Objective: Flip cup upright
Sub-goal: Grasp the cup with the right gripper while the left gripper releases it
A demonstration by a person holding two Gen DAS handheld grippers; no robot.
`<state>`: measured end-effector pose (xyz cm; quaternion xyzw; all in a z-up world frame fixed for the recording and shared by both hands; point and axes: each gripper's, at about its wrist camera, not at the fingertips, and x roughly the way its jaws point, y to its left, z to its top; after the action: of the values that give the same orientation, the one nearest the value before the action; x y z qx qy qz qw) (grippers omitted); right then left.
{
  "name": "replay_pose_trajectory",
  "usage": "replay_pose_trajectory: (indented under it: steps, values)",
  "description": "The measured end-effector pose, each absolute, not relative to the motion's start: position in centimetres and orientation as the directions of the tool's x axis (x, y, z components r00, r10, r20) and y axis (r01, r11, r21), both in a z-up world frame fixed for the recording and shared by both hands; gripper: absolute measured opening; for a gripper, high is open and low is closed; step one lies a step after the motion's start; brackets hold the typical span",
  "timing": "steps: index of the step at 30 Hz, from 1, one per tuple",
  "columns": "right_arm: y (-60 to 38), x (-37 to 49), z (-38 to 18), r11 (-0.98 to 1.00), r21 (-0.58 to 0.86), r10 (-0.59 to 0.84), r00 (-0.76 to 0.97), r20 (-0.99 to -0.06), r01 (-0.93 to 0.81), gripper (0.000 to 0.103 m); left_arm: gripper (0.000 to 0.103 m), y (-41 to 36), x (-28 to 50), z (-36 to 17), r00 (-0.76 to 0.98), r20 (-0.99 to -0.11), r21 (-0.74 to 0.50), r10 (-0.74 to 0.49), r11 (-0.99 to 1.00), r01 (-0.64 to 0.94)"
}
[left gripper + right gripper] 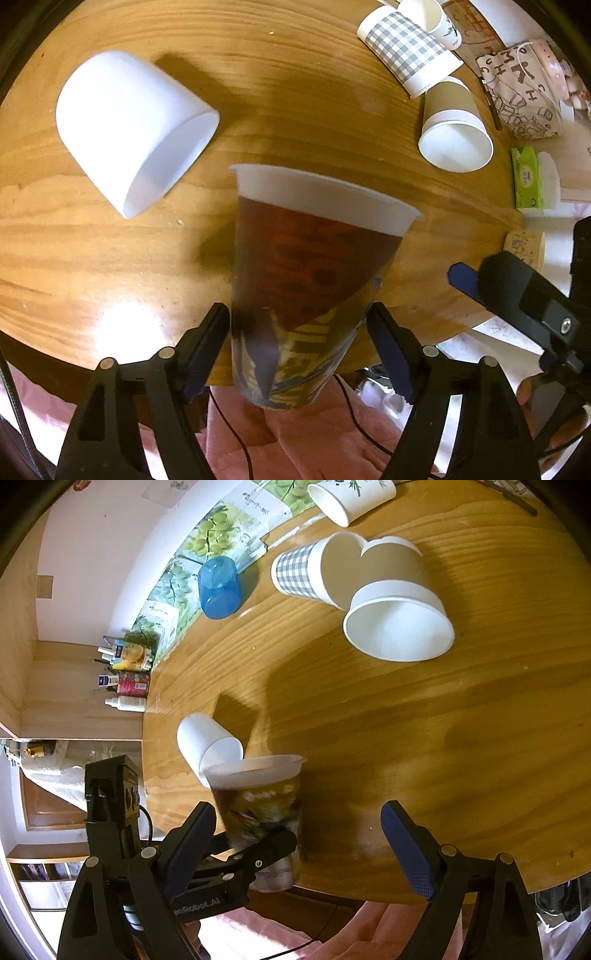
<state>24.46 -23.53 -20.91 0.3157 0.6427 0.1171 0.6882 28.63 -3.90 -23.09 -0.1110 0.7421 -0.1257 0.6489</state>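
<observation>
The left gripper (299, 321) pinches the printed cup (306, 266) low in the middle of the left wrist view, 1 finger on each side of the cup's lower body; the cup's white rim points up and away from the camera, its base hangs past the near edge of the table (110, 258), and the cup looks tilted; whether it touches the table cannot be told. The right gripper (299, 830) is spread wide at the bottom of the right wrist view, its 2 fingers well apart with nothing between them but the table; the printed cup sits just left of its centre there, held by the other tool. A white cup (133, 129) lies on its side in the upper left of the left wrist view, mouth toward the lower right; a checked cup (406, 48) and a brown-banded cup (454, 125) lie on their sides in the upper right, touching; a blue cup (219, 587) lies near the table's far edge in the upper left of the right wrist view.
</observation>
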Motion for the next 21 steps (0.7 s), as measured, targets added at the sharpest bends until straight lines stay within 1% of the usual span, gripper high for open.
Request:
replay_pose_trajectory:
  steps: [12, 16, 21]
  values:
    - [-22.2, 24.9, -22.4, 0.757, 0.604, 0.605, 0.080, -0.792, 0.250, 0.092, 0.080, -3.5, 27.7, -22.0, -0.124, -0.936, -0.335, -0.330, 0.942, 0.015]
    - [-21.4, 25.1, -22.8, 0.758, 0.603, 0.610, 0.057, -0.790, 0.246, 0.092, 0.080, -2.7, 26.8, -21.6, -0.131, -0.928, -0.351, -0.348, 0.936, 0.003]
    - [-20.6, 25.6, -23.5, 0.756, 0.607, 0.620, 0.029, -0.784, 0.244, 0.092, 0.080, -1.9, 26.0, -20.6, -0.094, -0.923, -0.377, -0.374, 0.926, 0.016]
